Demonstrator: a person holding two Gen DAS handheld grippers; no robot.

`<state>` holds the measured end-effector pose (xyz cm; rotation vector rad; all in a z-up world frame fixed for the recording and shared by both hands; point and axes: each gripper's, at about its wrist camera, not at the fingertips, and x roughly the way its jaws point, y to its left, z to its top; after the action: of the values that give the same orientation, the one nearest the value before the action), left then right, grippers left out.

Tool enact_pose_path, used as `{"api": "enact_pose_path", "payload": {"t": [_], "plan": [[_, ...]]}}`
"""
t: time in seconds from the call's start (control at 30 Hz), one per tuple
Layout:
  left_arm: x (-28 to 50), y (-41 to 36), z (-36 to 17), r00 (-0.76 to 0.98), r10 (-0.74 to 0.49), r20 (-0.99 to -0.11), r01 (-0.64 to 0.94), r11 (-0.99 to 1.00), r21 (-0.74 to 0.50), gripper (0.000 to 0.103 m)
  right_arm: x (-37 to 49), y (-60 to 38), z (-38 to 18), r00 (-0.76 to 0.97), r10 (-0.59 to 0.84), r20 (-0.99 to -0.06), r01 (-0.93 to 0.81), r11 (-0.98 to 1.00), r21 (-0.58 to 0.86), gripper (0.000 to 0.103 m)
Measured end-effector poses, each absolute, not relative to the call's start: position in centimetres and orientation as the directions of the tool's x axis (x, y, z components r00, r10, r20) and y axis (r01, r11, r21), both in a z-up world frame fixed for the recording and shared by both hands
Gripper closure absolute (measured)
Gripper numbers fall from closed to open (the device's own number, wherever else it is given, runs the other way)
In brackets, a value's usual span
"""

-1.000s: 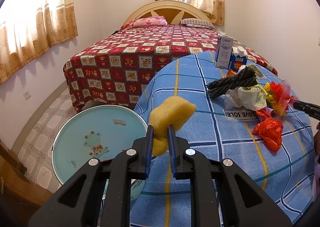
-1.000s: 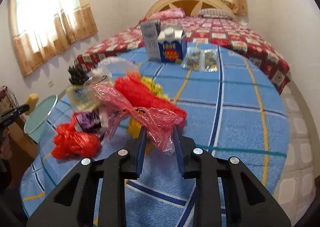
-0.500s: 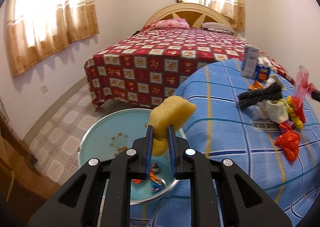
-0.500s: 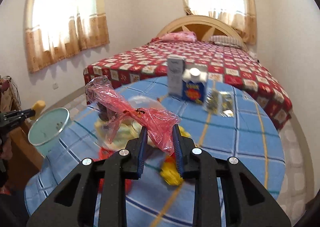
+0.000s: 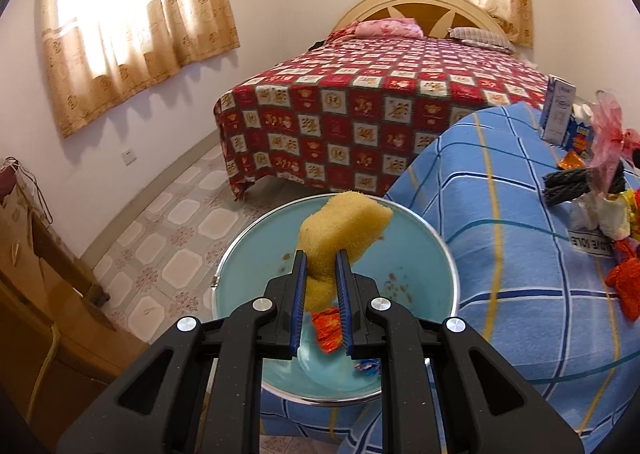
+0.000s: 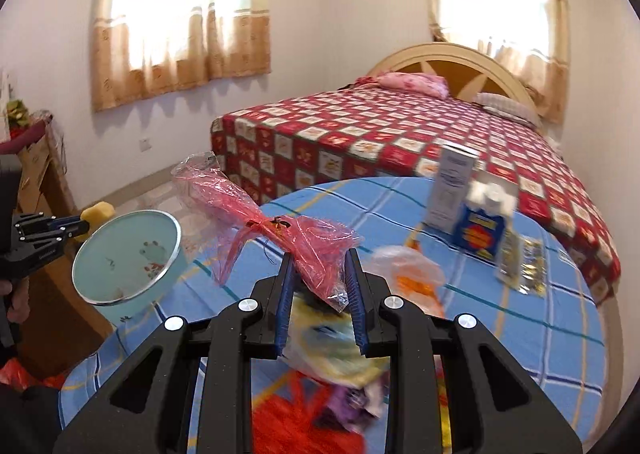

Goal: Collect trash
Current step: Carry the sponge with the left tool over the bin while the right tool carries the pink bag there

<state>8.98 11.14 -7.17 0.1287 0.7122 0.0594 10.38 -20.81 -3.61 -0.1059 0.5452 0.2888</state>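
**Both our grippers carry trash beside a light blue basin**

In our left hand, the left gripper (image 5: 321,278) is clenched on a yellow sponge (image 5: 344,232), whose upper part sticks out above the blue pads. The sponge hangs over the open mouth of a round light blue basin (image 5: 436,254) with a metal rim. In the basin lie a red wrapper (image 5: 326,328), partly hidden behind the jaws, a small blue wrapper (image 5: 368,365) and some brown crumbs.

The basin stands just beside a round table covered with a blue checked cloth (image 5: 500,238). In our right hand, the right gripper (image 6: 319,280) grasps a crumpled pink cellophane wrapper (image 6: 280,230), lifted above the table; most of it trails out to the left of the jaws, toward the basin.

On the cloth, near the far edge, stand a white carton (image 6: 452,190) and a blue carton (image 6: 482,230), touching. Below the right gripper lies a blurred heap of red, yellow and purple rubbish (image 6: 328,386).

Behind the table is a bed with a red patterned cover (image 6: 400,134)
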Motion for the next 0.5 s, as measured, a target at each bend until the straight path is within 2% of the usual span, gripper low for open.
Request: {"api": "enact_pose_path", "payload": {"t": [0.5], "plan": [[9.6, 13.5, -8.0, 0.725, 0.149, -0.672, -0.050, 0.985, 0.164, 0.088, 15.5, -11.6, -5.5, 0.746, 0.302, -0.594, -0.426, 0.901, -0.077, 0.077]]}}
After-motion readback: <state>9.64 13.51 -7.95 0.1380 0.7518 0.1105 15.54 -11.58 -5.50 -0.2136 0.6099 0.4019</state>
